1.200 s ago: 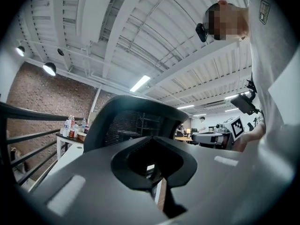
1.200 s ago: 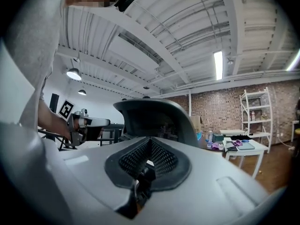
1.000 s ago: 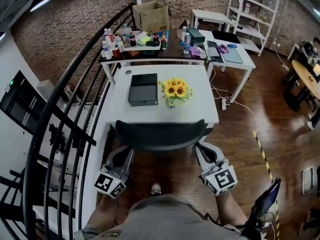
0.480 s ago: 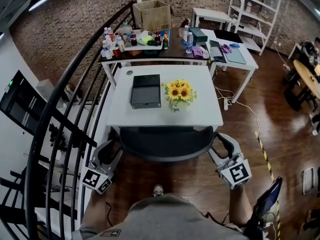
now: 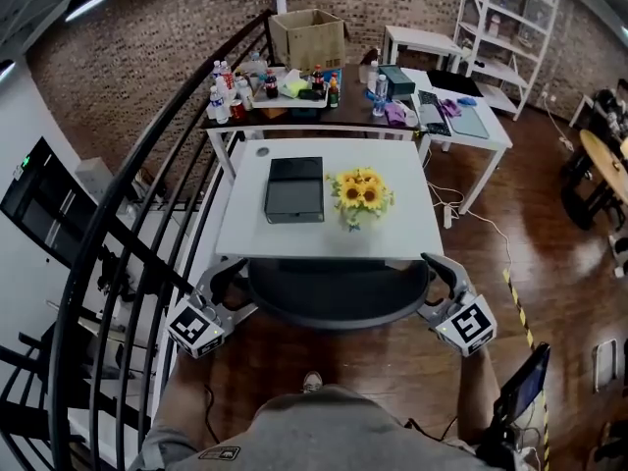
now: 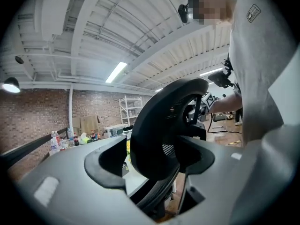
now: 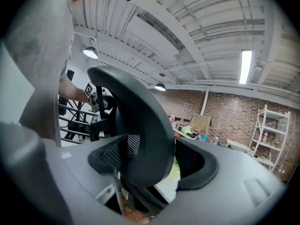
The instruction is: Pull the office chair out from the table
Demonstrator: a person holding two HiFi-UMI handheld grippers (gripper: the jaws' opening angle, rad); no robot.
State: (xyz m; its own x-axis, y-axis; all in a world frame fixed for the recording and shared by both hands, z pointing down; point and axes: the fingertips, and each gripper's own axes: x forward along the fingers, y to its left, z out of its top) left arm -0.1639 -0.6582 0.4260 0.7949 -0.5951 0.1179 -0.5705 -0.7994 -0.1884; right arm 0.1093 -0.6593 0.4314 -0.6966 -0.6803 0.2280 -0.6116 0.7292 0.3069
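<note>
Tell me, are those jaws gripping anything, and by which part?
Nothing is gripped yet. The left gripper and right gripper have just been opening their jaws; each straddles a side edge of the office chair backrest, unclamped.

Brick wall (image 5: 147, 57), wooden floor (image 5: 549, 263), white shelving (image 5: 505, 18)

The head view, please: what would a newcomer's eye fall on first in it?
The yellow sunflowers on the white table, beside a dark flat box. Nearer, the black chair back stands at the table's near edge, with the left gripper and the right gripper at its two ends; their jaws have just been opening and straddle its rim without pressing.
</note>
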